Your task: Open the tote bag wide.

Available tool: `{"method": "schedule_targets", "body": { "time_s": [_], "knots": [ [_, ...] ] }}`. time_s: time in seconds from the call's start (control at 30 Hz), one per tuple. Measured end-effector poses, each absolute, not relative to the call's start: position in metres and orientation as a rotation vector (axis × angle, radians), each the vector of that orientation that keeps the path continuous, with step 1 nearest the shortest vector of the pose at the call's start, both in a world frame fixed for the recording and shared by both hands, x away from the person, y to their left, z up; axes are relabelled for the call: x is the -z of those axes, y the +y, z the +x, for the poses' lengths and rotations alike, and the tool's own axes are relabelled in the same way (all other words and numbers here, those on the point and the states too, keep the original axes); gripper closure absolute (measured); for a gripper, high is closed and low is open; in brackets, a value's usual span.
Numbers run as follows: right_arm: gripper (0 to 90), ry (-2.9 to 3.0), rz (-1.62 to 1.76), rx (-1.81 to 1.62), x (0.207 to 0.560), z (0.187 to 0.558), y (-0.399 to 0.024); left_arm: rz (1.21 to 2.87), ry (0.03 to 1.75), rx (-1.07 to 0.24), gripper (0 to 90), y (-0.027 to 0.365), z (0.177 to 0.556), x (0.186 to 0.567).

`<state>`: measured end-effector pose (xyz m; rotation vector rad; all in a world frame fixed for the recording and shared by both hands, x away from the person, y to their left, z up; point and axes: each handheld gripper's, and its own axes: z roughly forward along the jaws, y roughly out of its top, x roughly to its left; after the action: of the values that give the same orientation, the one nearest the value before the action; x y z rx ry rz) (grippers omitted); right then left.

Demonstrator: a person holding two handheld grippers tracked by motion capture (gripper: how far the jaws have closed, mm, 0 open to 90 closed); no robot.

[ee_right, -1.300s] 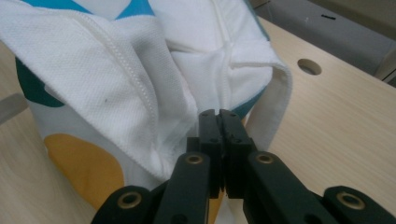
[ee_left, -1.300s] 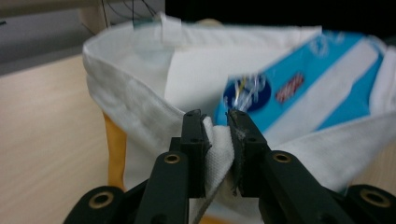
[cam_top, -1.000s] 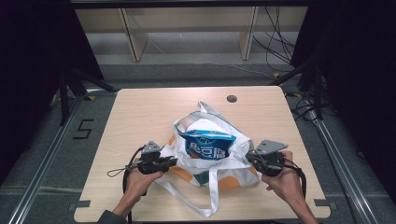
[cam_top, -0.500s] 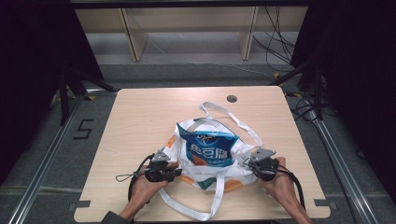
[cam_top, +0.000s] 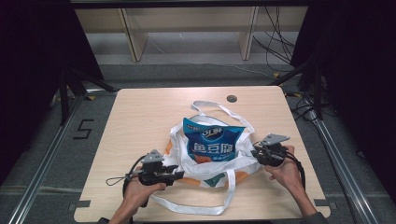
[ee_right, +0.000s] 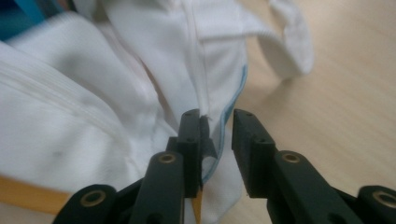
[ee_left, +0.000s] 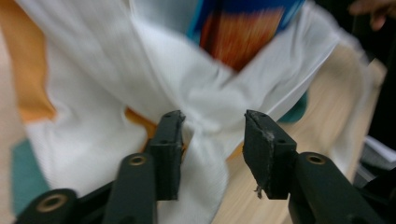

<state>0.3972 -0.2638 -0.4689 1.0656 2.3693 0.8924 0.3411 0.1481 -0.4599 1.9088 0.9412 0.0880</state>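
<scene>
A white cloth tote bag (cam_top: 179, 145) with orange and teal patches lies on the wooden table (cam_top: 140, 116), and a blue snack packet (cam_top: 212, 142) sticks out of its mouth. My left gripper (cam_top: 180, 175) is at the bag's near left side. In the left gripper view the left gripper (ee_left: 212, 126) has just been opening, with white bag cloth (ee_left: 205, 100) loose in a wide gap. My right gripper (cam_top: 254, 151) is at the bag's right side. Seen in its own view, the right gripper (ee_right: 217, 123) has just been opening too; the blue-stitched bag hem (ee_right: 219, 126) rests against one jaw only.
One bag handle (cam_top: 219, 108) loops toward the far side and another (cam_top: 229, 198) trails toward the near edge. A dark round hole (cam_top: 231, 98) sits near the table's far edge. Wooden shelves (cam_top: 187, 28) and cables (cam_top: 280, 42) stand behind the table, with metal rails (cam_top: 42, 168) along its sides.
Both hands have come down toward the near edge, and the bag has sunk and spread wider on the table. Both pairs of jaws have parted from the cloth they pinched.
</scene>
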Motion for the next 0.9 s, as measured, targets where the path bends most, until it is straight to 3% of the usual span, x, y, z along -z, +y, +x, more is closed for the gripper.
{"method": "schedule_targets", "body": {
  "time_s": [0.17,0.37,0.5,0.67,0.8,0.9],
  "knots": [
    [72.5,2.285,1.012,-1.089,0.429,0.374,-0.264,1.806,0.934,-0.178,60.1,0.164,0.354,0.423],
    [86.1,2.388,0.794,-1.221,0.409,0.348,-0.227,1.82,0.911,-0.309,82.4,0.141,0.4,0.405],
    [87.4,2.432,0.784,-1.156,0.423,0.352,-0.206,1.836,0.975,-0.317,86.7,0.13,0.429,0.419],
    [90.0,2.535,0.775,-1.025,0.449,0.353,-0.198,1.988,1.092,-0.395,89.3,0.14,0.453,0.459],
    [90.0,2.62,0.792,-0.915,0.478,0.35,-0.196,1.9,1.189,-0.262,89.6,0.158,0.467,0.496],
    [90.0,2.637,0.798,-0.906,0.494,0.349,-0.195,2.0,1.168,-0.319,89.7,0.154,0.471,0.503]
  ]
}}
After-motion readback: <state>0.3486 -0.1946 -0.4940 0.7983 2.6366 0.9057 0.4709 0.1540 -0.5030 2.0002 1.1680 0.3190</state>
